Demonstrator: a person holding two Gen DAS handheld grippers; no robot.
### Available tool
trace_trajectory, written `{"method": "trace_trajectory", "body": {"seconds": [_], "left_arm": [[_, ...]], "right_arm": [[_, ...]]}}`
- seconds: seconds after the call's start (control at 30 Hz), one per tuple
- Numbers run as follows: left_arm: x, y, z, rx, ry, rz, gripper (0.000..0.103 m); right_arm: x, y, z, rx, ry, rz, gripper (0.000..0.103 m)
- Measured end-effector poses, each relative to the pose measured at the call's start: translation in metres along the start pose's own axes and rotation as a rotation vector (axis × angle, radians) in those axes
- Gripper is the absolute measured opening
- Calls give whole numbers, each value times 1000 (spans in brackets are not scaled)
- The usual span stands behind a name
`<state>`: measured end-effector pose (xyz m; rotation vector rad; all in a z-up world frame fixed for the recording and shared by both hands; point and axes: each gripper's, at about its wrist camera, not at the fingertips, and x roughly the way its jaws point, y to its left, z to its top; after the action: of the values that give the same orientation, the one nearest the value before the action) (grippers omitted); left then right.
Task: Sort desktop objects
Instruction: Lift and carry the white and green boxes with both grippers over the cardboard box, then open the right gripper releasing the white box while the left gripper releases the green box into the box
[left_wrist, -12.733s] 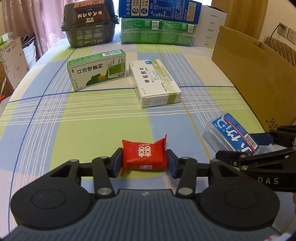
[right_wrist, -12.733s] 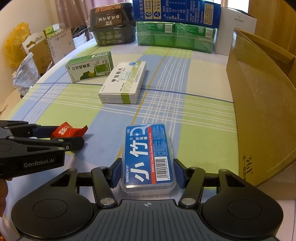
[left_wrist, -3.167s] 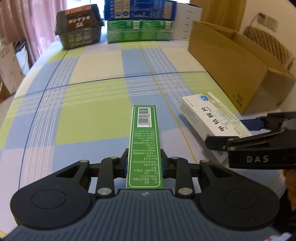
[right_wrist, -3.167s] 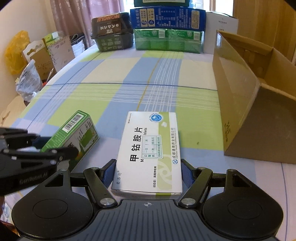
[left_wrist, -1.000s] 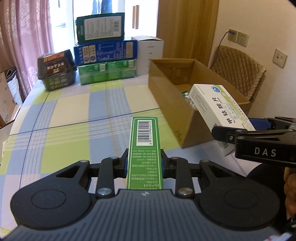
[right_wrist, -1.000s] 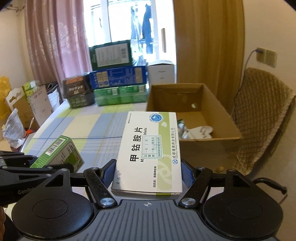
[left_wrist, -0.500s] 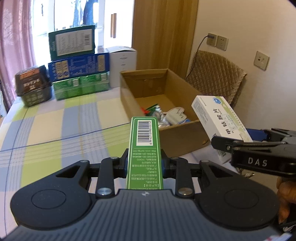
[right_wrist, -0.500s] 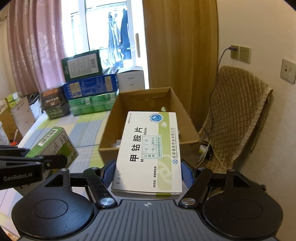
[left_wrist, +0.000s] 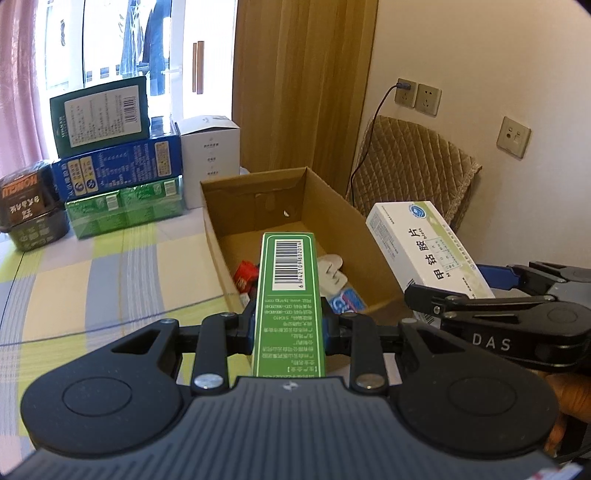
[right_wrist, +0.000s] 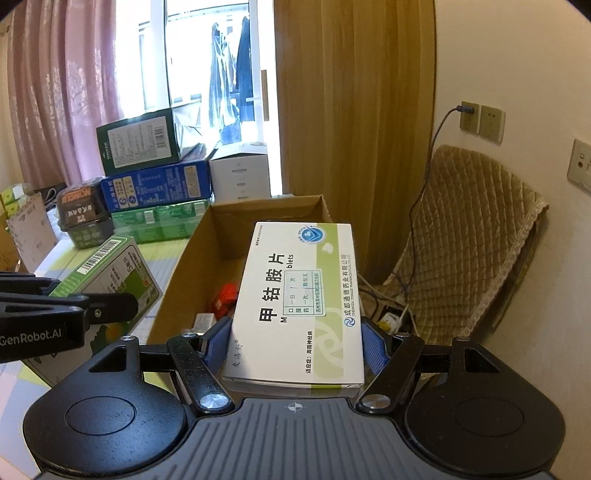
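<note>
My left gripper (left_wrist: 288, 328) is shut on a tall green box (left_wrist: 288, 295) with a barcode, held in the air above the near end of the open cardboard box (left_wrist: 218, 236). My right gripper (right_wrist: 295, 343) is shut on a white and green medicine box (right_wrist: 299, 302), held above the same cardboard box (right_wrist: 184, 273) near its right side. The white box also shows in the left wrist view (left_wrist: 424, 247), and the green box in the right wrist view (right_wrist: 110, 273). Inside the cardboard box lie a red packet (left_wrist: 245, 277) and a blue-labelled case (left_wrist: 347, 299).
A stack of green, blue and dark green boxes (left_wrist: 118, 177), a white box (left_wrist: 210, 155) and a dark noodle tub (left_wrist: 27, 206) stand at the table's far end. A padded chair (right_wrist: 469, 236) and wall sockets are to the right of the table.
Both grippers have risen and moved forward with their boxes; they now hang over the cardboard box, whose inside shows more fully.
</note>
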<state>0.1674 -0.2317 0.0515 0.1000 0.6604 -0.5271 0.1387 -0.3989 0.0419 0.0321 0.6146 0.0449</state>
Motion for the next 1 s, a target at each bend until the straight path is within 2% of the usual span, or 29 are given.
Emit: {"method": "trace_trajectory", "body": {"seconds": [0.63, 1.0], "left_arm": [[63, 17, 48, -52, 8, -6, 25], [102, 21, 55, -67, 41, -21, 25]], "right_arm": [[74, -16, 36, -21, 47, 2, 69], [102, -18, 40, -20, 87, 9, 69]]}}
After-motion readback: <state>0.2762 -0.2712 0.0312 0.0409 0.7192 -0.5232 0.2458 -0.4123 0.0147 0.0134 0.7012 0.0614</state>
